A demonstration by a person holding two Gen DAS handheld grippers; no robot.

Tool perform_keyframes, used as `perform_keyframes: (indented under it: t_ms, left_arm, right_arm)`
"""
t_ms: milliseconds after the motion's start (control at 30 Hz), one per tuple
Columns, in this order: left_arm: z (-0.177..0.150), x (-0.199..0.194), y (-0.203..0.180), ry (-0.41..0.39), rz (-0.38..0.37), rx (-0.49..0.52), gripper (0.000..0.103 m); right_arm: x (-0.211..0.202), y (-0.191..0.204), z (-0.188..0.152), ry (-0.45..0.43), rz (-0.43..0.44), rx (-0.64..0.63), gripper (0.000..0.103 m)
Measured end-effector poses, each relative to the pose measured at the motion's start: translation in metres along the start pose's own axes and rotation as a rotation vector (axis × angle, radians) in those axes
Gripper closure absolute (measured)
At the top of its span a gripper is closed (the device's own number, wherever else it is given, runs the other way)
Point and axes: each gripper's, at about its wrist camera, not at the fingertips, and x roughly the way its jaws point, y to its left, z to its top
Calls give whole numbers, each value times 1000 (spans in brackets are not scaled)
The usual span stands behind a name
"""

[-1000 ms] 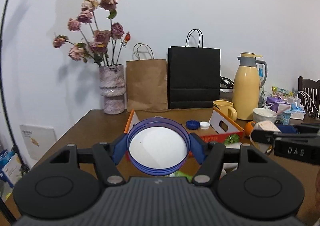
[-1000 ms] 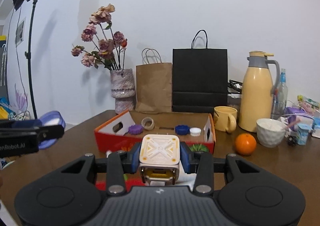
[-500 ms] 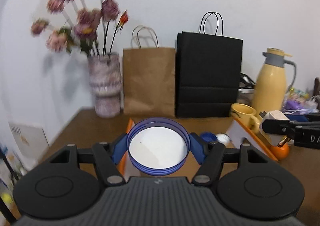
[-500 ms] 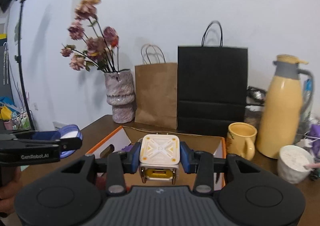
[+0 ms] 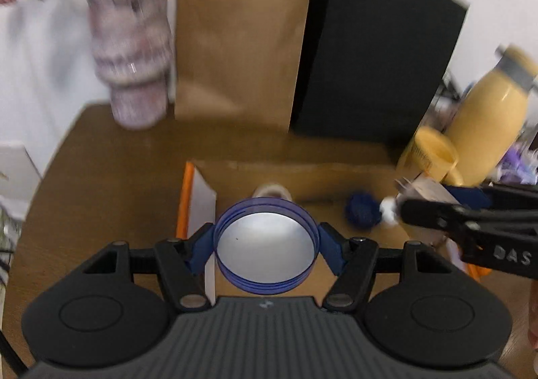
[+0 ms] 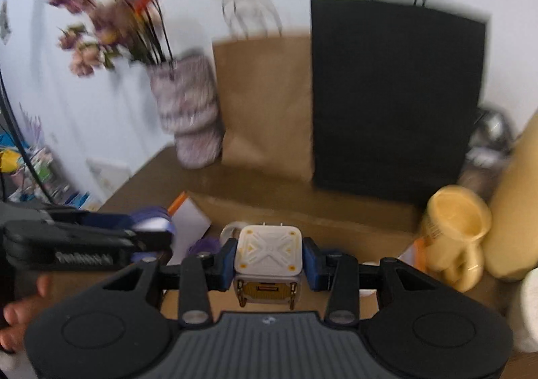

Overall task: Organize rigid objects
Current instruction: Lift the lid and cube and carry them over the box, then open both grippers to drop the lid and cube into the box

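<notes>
We hold blue lid [image 5: 266, 248] in left gripper [image 5: 266, 249], fingers [image 5: 201, 249] clamped on rim at both sides; hollow white inside faces camera, flat face pointing away toward cardboard box [image 5: 302, 174] below. Right gripper [image 6: 269, 258] grips white cube-shaped plug adapter [image 6: 269, 253] by side walls, patterned face toward camera, prongs pointing forward-down over box. Both hang above box on brown surface [image 5: 101, 157]. Blue cap [image 5: 361, 212] lies inside box.
</notes>
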Motion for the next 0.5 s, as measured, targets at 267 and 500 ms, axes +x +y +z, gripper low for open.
perform_keyframes:
  t_ms: [267, 500]
  left_arm:
    - [-12, 58, 1, 230, 42, 93, 36]
    - [-10, 83, 4, 260, 42, 98, 23]
  right_arm:
    - [98, 3, 1, 195, -8, 51, 64]
    - [133, -8, 5, 173, -4, 135, 56]
